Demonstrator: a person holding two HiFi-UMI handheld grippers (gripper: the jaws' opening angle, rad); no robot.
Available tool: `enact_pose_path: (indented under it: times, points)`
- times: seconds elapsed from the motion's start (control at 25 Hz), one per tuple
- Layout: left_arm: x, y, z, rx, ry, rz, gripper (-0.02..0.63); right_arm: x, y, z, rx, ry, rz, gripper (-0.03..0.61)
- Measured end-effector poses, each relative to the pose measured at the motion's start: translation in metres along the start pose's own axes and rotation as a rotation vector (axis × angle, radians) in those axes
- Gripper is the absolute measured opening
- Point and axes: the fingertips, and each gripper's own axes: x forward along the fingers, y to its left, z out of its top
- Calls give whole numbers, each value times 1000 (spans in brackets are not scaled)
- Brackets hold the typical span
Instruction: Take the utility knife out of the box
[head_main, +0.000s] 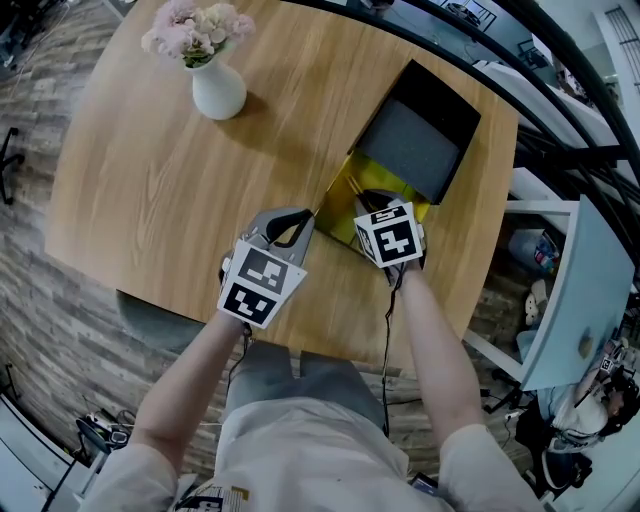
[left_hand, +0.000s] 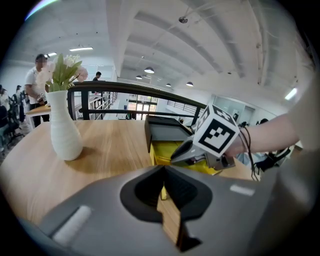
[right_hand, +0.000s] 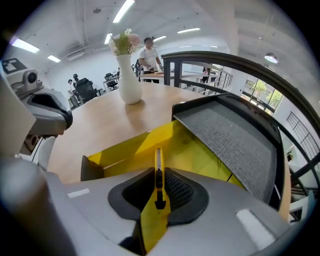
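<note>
An open box (head_main: 340, 190) with a yellow inside and a grey-lined lid (head_main: 415, 145) lies on the round wooden table (head_main: 180, 200). My right gripper (head_main: 372, 200) reaches down into it. In the right gripper view, the right gripper (right_hand: 159, 175) is shut on a yellow utility knife (right_hand: 158, 165), which stands on edge between the pads above the yellow box floor (right_hand: 195, 155). My left gripper (head_main: 310, 216) is at the box's near left corner, its jaws closed on a thin yellow flap edge (left_hand: 163, 192). The left gripper view also shows the box (left_hand: 162, 150) and the right gripper (left_hand: 182, 152).
A white vase (head_main: 218, 90) with pink flowers stands at the far left of the table, also seen as the vase (left_hand: 62, 132) and the vase (right_hand: 130, 80). A black railing (head_main: 540, 110) runs past the table's far right edge. People stand in the background.
</note>
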Motion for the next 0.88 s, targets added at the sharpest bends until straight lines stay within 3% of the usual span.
enact_pose_path:
  times: [0.32,0.88]
  points:
    - [-34,-5,19,-18,-63,14,2,-60,7,32,12,-125,-34,64]
    - [-129,-31,104,84,-236,70,2,-230,15,90,24,-433,-123,63]
